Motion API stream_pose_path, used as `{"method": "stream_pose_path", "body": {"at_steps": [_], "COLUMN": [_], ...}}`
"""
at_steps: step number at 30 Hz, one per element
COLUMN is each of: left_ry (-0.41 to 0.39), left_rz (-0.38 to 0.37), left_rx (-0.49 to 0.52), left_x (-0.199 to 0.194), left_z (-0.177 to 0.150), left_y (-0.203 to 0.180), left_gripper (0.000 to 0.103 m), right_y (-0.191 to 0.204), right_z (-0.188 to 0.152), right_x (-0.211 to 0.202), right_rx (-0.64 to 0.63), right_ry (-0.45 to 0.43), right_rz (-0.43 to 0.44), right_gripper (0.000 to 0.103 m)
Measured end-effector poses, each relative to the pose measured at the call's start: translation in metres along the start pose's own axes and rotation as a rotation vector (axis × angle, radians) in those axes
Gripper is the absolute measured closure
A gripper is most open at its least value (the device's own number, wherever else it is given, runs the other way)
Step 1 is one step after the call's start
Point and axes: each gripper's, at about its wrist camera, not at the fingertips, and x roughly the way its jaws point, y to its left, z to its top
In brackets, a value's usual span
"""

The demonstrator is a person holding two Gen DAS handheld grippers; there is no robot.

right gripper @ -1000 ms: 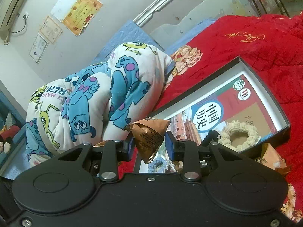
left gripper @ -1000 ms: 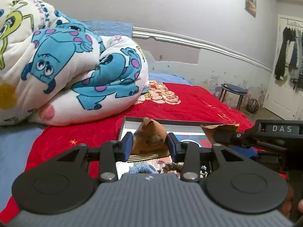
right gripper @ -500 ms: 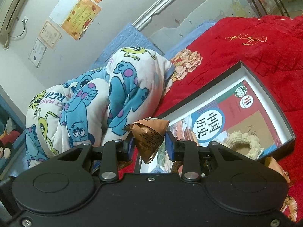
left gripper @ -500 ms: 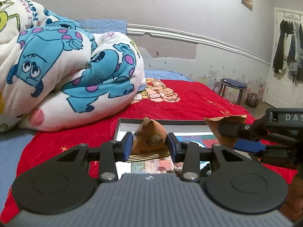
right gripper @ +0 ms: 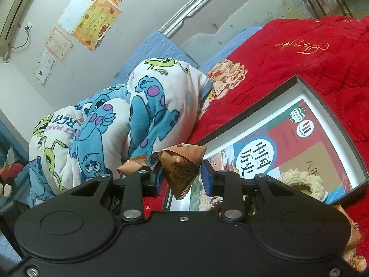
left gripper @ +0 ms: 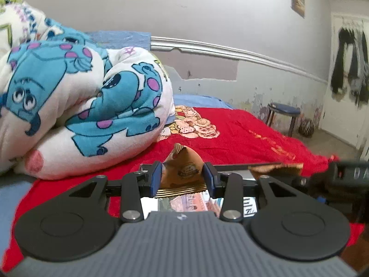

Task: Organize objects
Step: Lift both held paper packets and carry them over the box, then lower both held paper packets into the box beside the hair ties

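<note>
**Both grippers holding brown packets over the tray on the bed**

Left packet (left gripper: 184, 169): brown foil pouch, pyramid-shaped, round printed logo facing the camera, gold crimped seam along its lower edge. Pinched at both sides between the blue pads of the left gripper (left gripper: 183, 179); jaws narrowed to the width of the pouch. Held in the air above the near end of the tray (left gripper: 230, 168).

Right packet (right gripper: 182, 169): same kind of brown pouch, fine print on the facing side, one point hanging downward below the pads. Clamped between the blue pads of the right gripper (right gripper: 182, 177), jaws likewise drawn in on it. It sits above the tray's (right gripper: 311, 92) near left corner. In the left wrist view the right gripper (left gripper: 299, 177) enters from the right edge, blurred, with its packet (left gripper: 274, 169) showing at its tip.

Tray: shallow, dark-rimmed, white inside walls, lying on the red bedspread (right gripper: 311, 53). In it a book (right gripper: 276, 147) with Chinese characters on a blue disc, and a cream knitted ring (right gripper: 304, 181) on the book's near part.

Around: rolled cartoon-monster blanket (left gripper: 80, 106) at the head of the bed, just beyond the tray. Blue stool (left gripper: 283, 115) on the floor by the wall. Certificates (right gripper: 92, 20) pinned on the wall
</note>
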Motion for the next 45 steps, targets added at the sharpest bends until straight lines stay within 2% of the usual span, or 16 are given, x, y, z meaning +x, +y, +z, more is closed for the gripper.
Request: {"method": "stream_pose_path", "body": {"at_steps": [6,9,13,16,22,24,27,33,34,35,37,38,41,45], "left_ry": [0.015,0.021,0.015,0.023,0.053,0.062,0.081,0.126,0.143,0.165,0.202,0.216,0.238,0.281], "left_rz": [0.011,0.023,0.055,0.052,0.042,0.036,0.029,0.026,0.023,0.02,0.024,0.028,0.036,0.069], "left_rx": [-0.024,-0.05,-0.014,-0.016,-0.002,-0.004,-0.003,-0.005,-0.015,-0.024,-0.027,-0.028,-0.03,-0.019], "left_x": [0.003,0.004,0.006,0.011,0.02,0.022,0.024,0.029,0.031,0.033,0.036,0.037,0.039,0.041], "left_z": [-0.005,-0.008,-0.011,-0.012,-0.019,-0.021,-0.023,-0.027,-0.027,-0.028,-0.031,-0.032,-0.033,-0.034], "left_y": [0.008,0.015,0.018,0.018,0.013,0.011,0.009,0.009,0.011,0.013,0.015,0.016,0.018,0.02], "left_gripper": [0.059,0.059,0.059,0.059,0.058,0.064,0.065,0.065,0.063,0.057,0.056,0.05,0.049,0.038], "right_y": [-0.005,-0.011,-0.017,-0.017,-0.007,-0.008,-0.015,-0.018,-0.018,-0.018,-0.019,-0.019,-0.013,-0.008], "right_z": [0.003,0.005,0.006,0.007,-0.001,-0.006,-0.013,-0.018,-0.018,-0.018,-0.018,-0.019,-0.02,-0.025], "right_x": [0.009,0.012,0.016,0.017,0.024,0.029,0.035,0.04,0.041,0.043,0.045,0.046,0.052,0.059], "right_rx": [-0.004,0.027,0.049,0.036,-0.019,0.0,0.053,0.059,0.056,0.052,0.052,0.049,0.016,-0.023], "right_ry": [-0.032,-0.057,-0.081,-0.088,-0.061,-0.038,-0.002,0.017,0.019,0.024,0.031,0.035,0.045,0.05], "right_rz": [-0.027,-0.009,-0.021,-0.029,-0.041,-0.028,0.013,-0.003,-0.013,-0.027,-0.047,-0.056,-0.09,-0.152], "right_gripper": [0.071,0.071,0.071,0.071,0.071,0.071,0.071,0.071,0.071,0.071,0.071,0.071,0.07,0.07]}}
